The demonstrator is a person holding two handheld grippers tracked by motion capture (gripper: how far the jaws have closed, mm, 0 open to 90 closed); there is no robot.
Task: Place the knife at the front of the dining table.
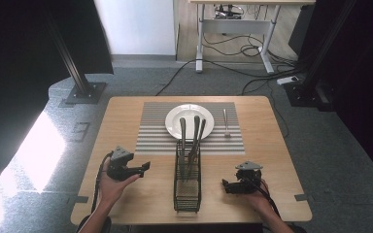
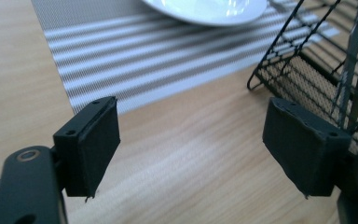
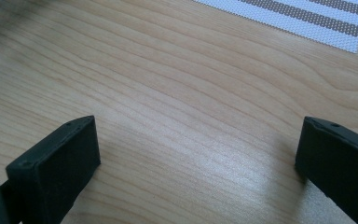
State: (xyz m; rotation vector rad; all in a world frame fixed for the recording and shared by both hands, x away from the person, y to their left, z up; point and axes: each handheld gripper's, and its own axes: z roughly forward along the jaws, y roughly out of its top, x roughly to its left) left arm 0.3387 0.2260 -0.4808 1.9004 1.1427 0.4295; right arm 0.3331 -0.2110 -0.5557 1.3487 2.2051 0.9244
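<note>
We take the wire caddy as the work's centre: it stands on the worktop just before the striped mat, cutlery upright for easy picking. Flanking it, our left hand-held gripper and right hand-held gripper wait released, empty.

Black wire caddy mid-table, three utensils upright inside.
</note>
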